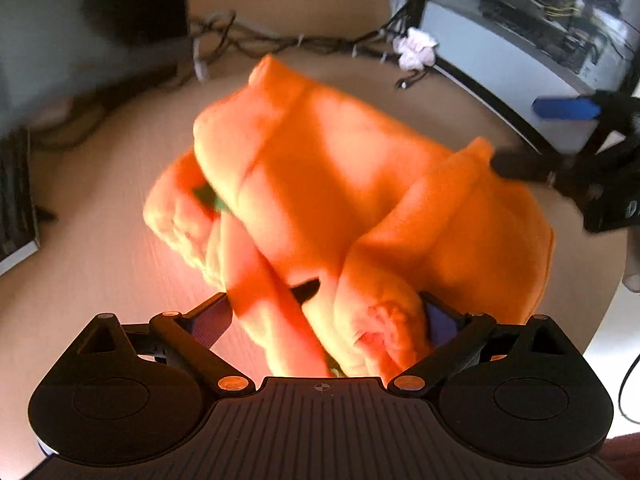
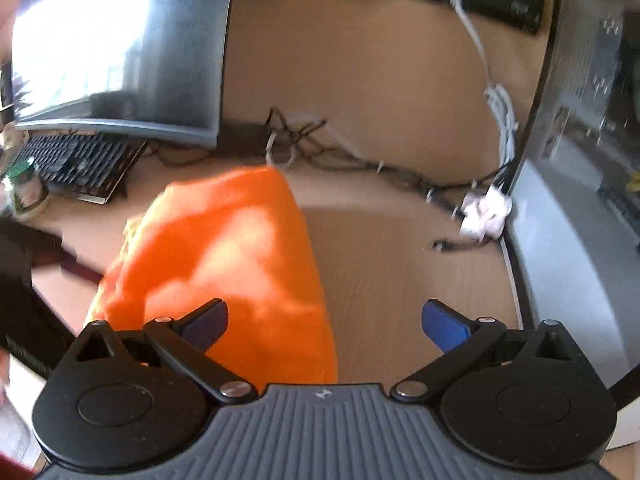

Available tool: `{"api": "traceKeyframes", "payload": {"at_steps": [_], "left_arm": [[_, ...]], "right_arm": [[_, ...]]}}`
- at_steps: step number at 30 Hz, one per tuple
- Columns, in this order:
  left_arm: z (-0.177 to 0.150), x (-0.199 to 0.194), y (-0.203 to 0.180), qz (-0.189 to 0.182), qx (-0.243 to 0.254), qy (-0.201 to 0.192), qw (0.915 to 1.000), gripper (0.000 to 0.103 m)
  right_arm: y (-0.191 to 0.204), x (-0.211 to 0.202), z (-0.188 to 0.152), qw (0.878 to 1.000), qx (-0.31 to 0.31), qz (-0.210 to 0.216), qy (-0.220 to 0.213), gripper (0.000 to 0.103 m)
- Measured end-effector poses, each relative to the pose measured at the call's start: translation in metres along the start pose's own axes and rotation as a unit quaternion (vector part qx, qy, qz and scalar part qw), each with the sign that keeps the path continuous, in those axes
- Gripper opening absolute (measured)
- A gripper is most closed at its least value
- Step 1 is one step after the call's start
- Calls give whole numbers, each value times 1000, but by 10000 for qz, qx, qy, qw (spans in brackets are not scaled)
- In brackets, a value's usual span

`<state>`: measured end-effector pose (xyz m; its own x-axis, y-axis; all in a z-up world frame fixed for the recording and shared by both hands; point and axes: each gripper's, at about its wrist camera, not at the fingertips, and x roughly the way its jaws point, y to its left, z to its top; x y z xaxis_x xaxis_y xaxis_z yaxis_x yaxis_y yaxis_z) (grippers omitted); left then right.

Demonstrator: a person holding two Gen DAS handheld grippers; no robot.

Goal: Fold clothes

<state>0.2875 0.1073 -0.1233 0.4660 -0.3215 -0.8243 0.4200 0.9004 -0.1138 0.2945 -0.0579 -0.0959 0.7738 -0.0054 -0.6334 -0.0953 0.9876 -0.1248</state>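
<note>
Orange garment (image 1: 320, 184): fleece-like, bunched and partly folded, lying on the desk (image 1: 100, 280) in front of both tongs. Green patch showing in a fold at its left side in the left wrist view. Seen again as a rounded heap (image 2: 224, 264) in the right wrist view, left of centre.

Left tongs (image 1: 324, 316): jaws spread wide, pointing steeply down at the near end of the garment. Rolled cloth lying between the pads, loose, not pinched. Nothing gripped.

Right tongs (image 2: 324, 324): jaws spread wide, blue pads clearly apart. Near edge of the garment reaching in beside the left pad; bare desk (image 2: 400, 280) under the right one. Nothing gripped. Visible also at the right edge of the left wrist view (image 1: 560, 140), one dark finger touching or just beside the garment's far right corner; cannot tell which.

Desk, other items:
- Curved monitor (image 2: 120, 52), far left, upright.
- Black keyboard (image 2: 80, 164), below the monitor.
- Glass jar with green lid (image 2: 24, 188), far left edge, blurred; contents cannot be told.
- Tangle of dark cables (image 2: 320, 148), behind the garment.
- White cable (image 2: 476, 44), running down to the right.
- Crumpled white tissue or cloth (image 2: 486, 210), beside the case.
- Computer case with clear side panel (image 2: 592, 100), right side; internal parts and wiring dimly visible inside.
</note>
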Motion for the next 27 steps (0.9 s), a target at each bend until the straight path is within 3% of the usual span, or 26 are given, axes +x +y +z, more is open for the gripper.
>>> {"api": "traceKeyframes", "payload": {"at_steps": [4,9,12,16,20,23,27], "left_arm": [[-1,-8,8,-31,-251,-25,9997,100],[5,-38,-1,336,359,-479,9976,100],[9,-19,-1,628,610,-353,9955,102],[5,-3,5,571,665,-201,9960,103],[4,4,14,283,461,-118,9985,103],[4,8,16,219,454,-63,9987,103],[3,9,20,109,383,-19,9992,103]], "right_arm": [[21,44,-17,9949,-630,-548,568,103],[16,44,-19,9969,-315,-506,515,103],[12,30,-14,9981,-225,-383,433,103],[15,-6,-14,9976,-653,-231,-1,103],[25,16,-33,9877,-1404,-590,365,103],[24,6,-26,9859,-1605,-361,305,103],[42,-42,-22,9591,-2761,614,-127,103]]}}
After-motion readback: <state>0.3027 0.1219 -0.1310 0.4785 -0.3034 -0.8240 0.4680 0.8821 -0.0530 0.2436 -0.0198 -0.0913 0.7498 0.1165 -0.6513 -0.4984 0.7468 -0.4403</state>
